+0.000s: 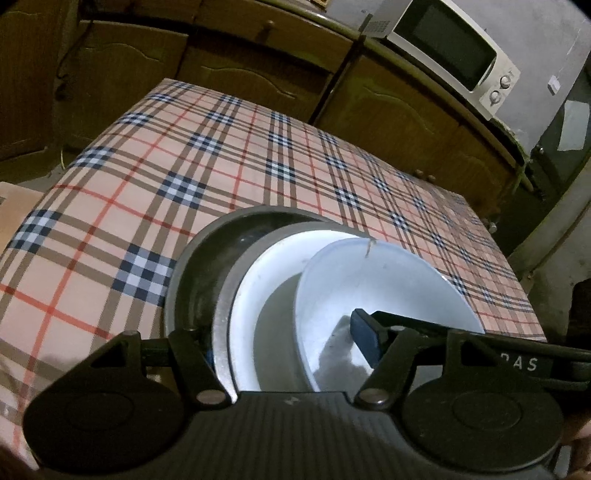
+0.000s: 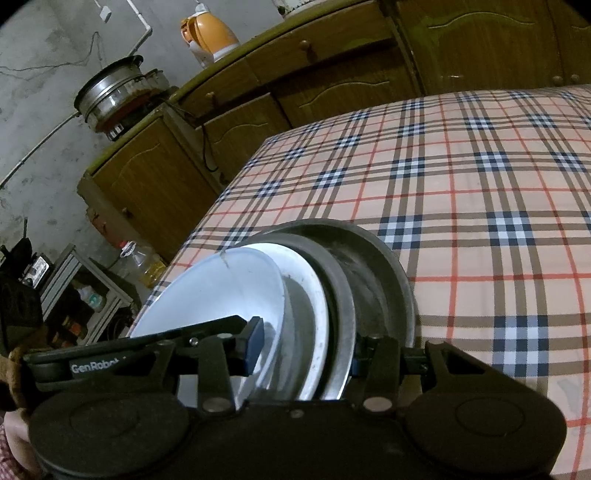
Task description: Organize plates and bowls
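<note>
On the worktop's near side: a stack of dishes (image 1: 255, 295) stands tilted on edge over the checked cloth (image 1: 147, 166). A white bowl (image 1: 388, 280) faces the cameras and a dark metal plate (image 1: 192, 266) forms the back.
Left hand-held gripper (image 1: 280, 339): clamped across the stack, with one blue pad inside the white bowl and the other finger behind the dark plate.
Right hand-held gripper (image 2: 306, 347): clamped the same way just beside it, so both straddle the stack's near rim.
Contact below: the stack's lower edge is hidden, so I cannot tell whether it rests on the cloth.
Step in hand: probably carrying or steadying the nested pile as one piece, with the sorting itself not yet settled.
Next move: calls for both grips to act together and keep the tilt even — the loose white bowl looks likeliest to slide out.
Around the stack: beyond it the cloth shows nothing else, and wooden cupboards (image 1: 240, 74) and a microwave (image 1: 454, 55) stand well behind.
To the stack's left in the right view: an orange kettle (image 2: 210, 35), a steel pot (image 2: 110, 92) and an oil bottle (image 2: 144, 266) — all well apart.
In the way: nothing on the cloth.
</note>
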The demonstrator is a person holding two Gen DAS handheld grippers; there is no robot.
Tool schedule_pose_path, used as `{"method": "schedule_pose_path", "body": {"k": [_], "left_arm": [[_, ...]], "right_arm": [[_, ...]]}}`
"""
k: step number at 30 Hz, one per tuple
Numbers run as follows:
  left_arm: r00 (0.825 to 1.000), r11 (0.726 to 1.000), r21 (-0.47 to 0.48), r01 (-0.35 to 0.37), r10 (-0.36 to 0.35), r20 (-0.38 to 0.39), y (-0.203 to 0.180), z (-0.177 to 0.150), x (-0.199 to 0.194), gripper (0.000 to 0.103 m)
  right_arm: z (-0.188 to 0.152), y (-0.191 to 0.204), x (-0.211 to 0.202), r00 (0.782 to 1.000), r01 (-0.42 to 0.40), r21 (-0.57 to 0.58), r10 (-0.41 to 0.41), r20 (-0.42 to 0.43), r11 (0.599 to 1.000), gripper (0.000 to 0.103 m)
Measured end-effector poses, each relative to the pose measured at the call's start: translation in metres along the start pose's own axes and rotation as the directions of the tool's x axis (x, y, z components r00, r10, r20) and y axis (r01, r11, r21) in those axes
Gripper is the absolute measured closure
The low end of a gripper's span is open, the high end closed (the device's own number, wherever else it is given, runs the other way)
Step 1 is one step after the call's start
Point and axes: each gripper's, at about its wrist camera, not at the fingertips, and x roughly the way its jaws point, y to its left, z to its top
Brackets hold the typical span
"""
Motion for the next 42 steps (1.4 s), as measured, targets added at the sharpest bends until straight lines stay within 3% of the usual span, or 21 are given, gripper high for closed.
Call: {"method": "schedule_pose_path", "body": {"k": [10, 21, 22, 25, 29, 33, 36, 42], "left_arm": [[0.999, 0.999, -0.015, 0.042, -0.042, -0.009, 0.004, 0.000, -0.003, 0.033], [0.999, 0.998, 0.060, 0.033, -0.033, -0.009, 0.001, -0.005, -0.001, 0.034], [0.999, 0.997, 0.070, 0.032, -0.032, -0.004, 0.000, -0.006, -0.001, 0.033], [0.996, 0.999, 0.050, -0.001, -0.003, 0.088, 0.004, -0.006, -0.012, 0.014], [0.991, 0.999, -0.028, 0.044, -0.040, 0.131, 0.016, -0.004, -0.020, 0.013], [0.992, 0.997, 0.069, -0.040, 0.031, 0.125, -0.001, -0.007, -0.022, 0.013], [0.982, 0.984, 0.134, -0.121, 0.099, 0.163, -0.011, -0.011, -0.032, 0.013], [0.975, 0.978, 0.154, -0.143, 0.113, 0.189, -0.015, -0.012, -0.042, 0.012]], "right_arm": [[0.000, 0.000, 0.001, 1.000, -0.008, -0.001, 0.008, -0.017, 1.000, 0.048], [-0.002, -0.010, 0.002, 1.000, -0.021, 0.035, 0.022, -0.010, 0.999, 0.053], [-0.002, -0.012, 0.002, 1.000, -0.026, 0.052, 0.027, -0.010, 0.998, 0.054], [-0.002, -0.014, 0.000, 1.000, 0.001, 0.058, -0.001, 0.006, 0.998, 0.055], [-0.002, -0.016, -0.003, 1.000, 0.019, 0.045, -0.020, 0.018, 0.999, 0.055], [-0.001, -0.003, -0.004, 0.998, 0.047, -0.028, -0.046, 0.031, 0.999, 0.052], [0.003, 0.006, -0.003, 0.998, 0.063, -0.074, -0.061, 0.036, 0.995, 0.050], [0.009, 0.015, 0.006, 0.998, 0.057, -0.109, -0.055, 0.024, 0.992, 0.050]]}}
